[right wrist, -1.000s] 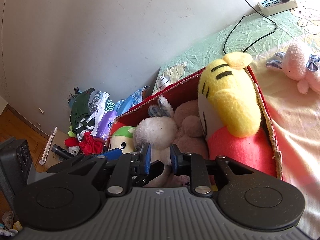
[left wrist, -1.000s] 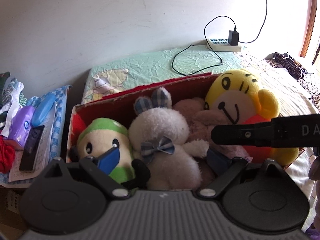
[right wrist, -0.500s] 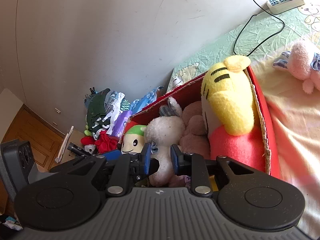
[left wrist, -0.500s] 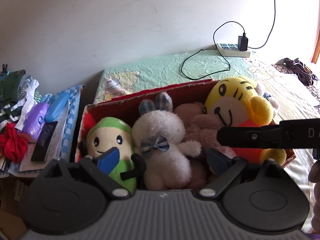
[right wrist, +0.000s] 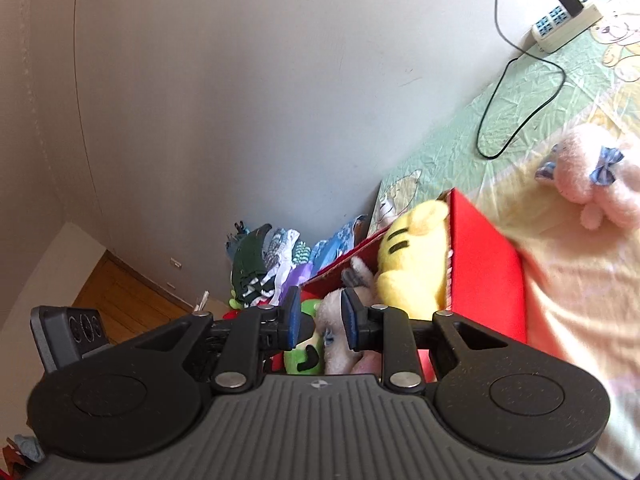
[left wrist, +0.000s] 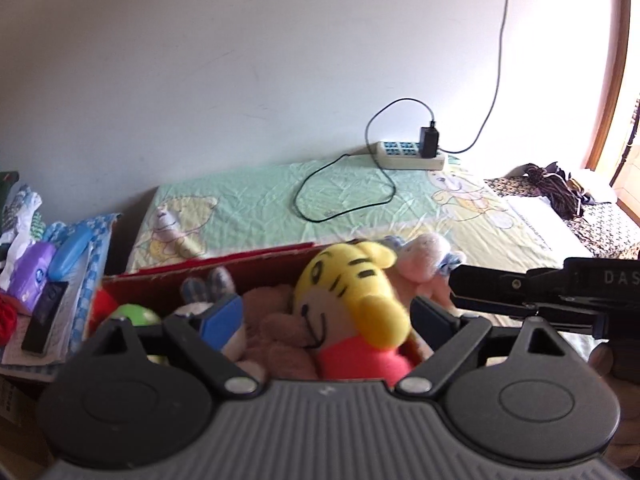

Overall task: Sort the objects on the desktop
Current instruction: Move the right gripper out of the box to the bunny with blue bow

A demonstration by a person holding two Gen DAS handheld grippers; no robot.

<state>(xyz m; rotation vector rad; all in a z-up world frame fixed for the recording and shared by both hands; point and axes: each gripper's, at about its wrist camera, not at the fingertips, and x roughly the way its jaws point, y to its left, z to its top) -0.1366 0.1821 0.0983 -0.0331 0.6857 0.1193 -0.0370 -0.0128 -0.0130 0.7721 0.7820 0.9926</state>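
A red cardboard box (left wrist: 256, 268) sits on the bed (left wrist: 360, 208) against the wall, packed with soft toys. In the left wrist view the left gripper (left wrist: 326, 318) hangs above the box with its jaws set wide and closing; the yellow tiger plush (left wrist: 348, 292) and a brown plush (left wrist: 276, 328) show in the gap beyond them, but the pads press on nothing. To the left in the box lie a white bunny plush (left wrist: 208, 284), mostly hidden behind the blue pad, and a green-capped plush (left wrist: 134, 314). A pink bunny plush (left wrist: 424, 256) with a blue bow lies on the bed just past the far right corner of the box. The right gripper (right wrist: 320, 320) reaches in from the right edge of that view as a black bar; in its own view its jaws stand only a little apart with nothing clamped between them, the white bunny and green-capped toy visible beyond the narrow gap. There the yellow tiger leans against the red side wall, and the pink bunny lies well apart on the bedsheet. A white power strip (left wrist: 412, 156) with a black charger (left wrist: 429, 142) and looping cable rests at the head of the bed. Left of the box, a low stand holds a purple pack (left wrist: 34, 276), a blue case (left wrist: 70, 244) and a dark remote (left wrist: 44, 318).
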